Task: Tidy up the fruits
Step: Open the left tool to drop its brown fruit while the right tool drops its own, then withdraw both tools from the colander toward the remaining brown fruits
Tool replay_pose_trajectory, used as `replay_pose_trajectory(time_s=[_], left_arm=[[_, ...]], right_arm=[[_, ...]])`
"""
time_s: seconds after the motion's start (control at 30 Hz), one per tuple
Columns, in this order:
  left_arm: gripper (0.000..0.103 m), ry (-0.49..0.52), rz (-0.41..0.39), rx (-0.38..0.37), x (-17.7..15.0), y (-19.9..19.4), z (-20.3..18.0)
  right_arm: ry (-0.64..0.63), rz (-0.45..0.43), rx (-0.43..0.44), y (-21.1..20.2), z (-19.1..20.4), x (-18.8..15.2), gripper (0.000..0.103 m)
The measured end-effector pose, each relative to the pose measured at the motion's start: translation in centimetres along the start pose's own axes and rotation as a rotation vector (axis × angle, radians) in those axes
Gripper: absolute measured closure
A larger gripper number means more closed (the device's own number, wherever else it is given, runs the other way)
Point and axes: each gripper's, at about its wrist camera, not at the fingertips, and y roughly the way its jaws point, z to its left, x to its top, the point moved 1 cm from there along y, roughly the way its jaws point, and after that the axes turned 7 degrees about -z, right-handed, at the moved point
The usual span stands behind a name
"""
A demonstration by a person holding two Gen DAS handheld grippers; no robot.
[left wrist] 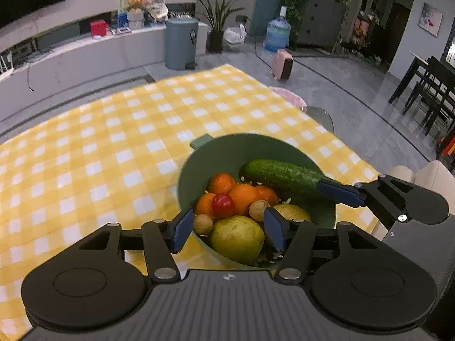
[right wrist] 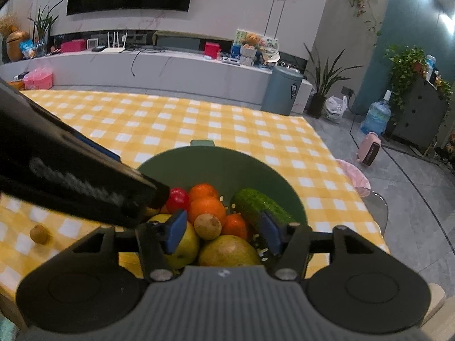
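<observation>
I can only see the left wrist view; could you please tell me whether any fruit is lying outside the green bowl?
Observer: Yes. The right wrist view shows one small brown fruit lying on the yellow checked tablecloth, left of the bowl.
Operator: Thank you. Are the right tongs gripping anything?
Observer: No. The right tongs stand open over the bowl, with both pads apart and nothing clamped between them.

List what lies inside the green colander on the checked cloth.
Inside the green colander: a cucumber, several oranges, a red tomato, two small brown fruits, two yellow-green lemons. Anything beneath the pile is covered.
</observation>
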Motion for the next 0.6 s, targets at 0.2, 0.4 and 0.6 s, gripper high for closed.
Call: replay_pose_trajectory(time_s=[0.2, 0.4, 0.6], left_arm=[[0.032, 0.043, -0.026, 0.049, -0.1, -2.7, 0.3], [0.03, 0.021, -0.02, 0.095, -0.9, -4.8, 2.0], [0.03, -0.022, -0.011, 0.11, -2.4, -6.6, 4.3]], right_arm=[[0.061, -0.021, 0.004, -1.7, 0.4, 0.1, 0.037], [0.119, -0.02, 0.047, -3.0, 1.8, 0.2, 0.031], [0.166, -0.008, 0.107, -3.8, 3.8, -0.1, 0.028]])
